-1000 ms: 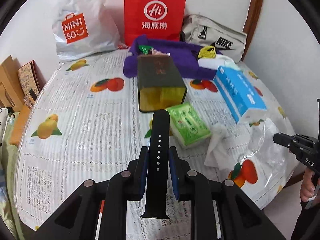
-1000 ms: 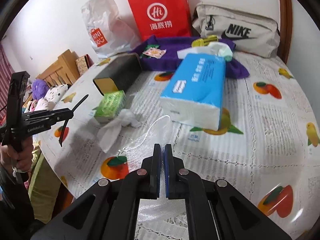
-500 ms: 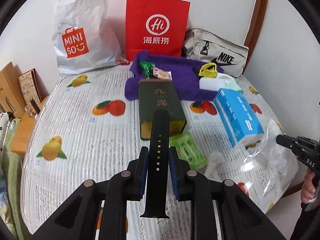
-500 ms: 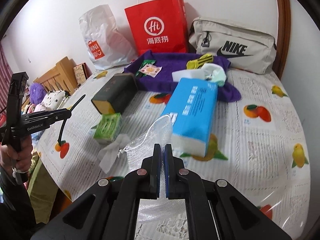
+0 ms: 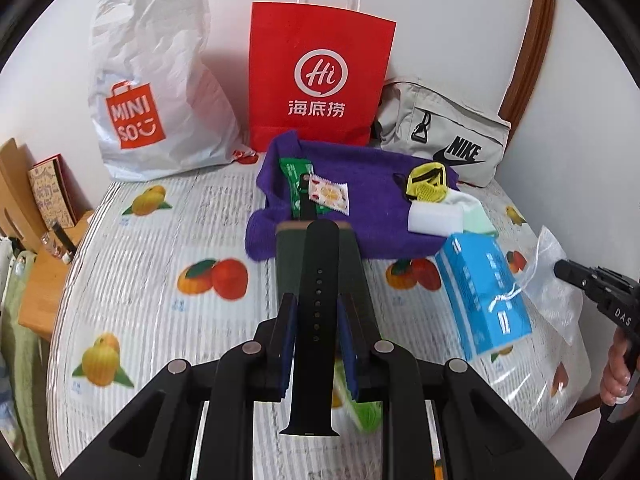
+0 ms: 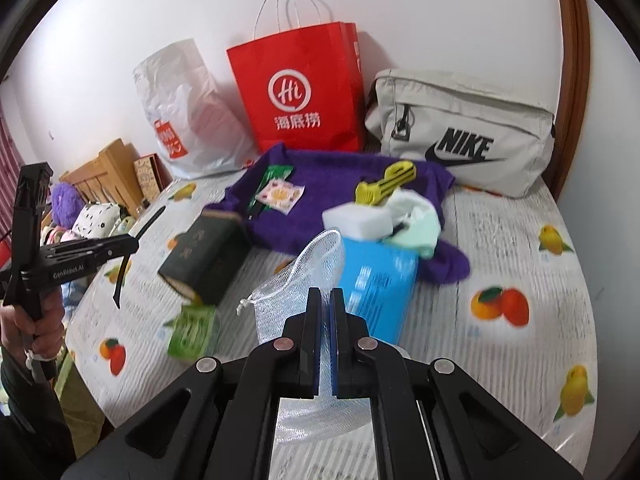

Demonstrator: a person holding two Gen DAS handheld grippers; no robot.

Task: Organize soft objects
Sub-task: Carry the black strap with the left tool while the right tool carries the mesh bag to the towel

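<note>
My left gripper is shut on a black rubber watch strap and holds it in the air above the table; it also shows at the left of the right wrist view. My right gripper is shut on a white mesh drawstring pouch, lifted above the table; the pouch also shows in the left wrist view. A purple towel lies at the back with a green packet, a fruit-print sachet, a yellow mesh item, a white sponge and a pale green cloth on it.
A dark green box, a blue tissue pack and a green tissue pack lie mid-table. A Miniso bag, a red paper bag and a Nike bag stand against the wall. Wooden furniture is at left.
Both grippers have risen and drawn back from the table. The mesh pouch has come up off the cloth in my right gripper. The strap stays held in my left.
</note>
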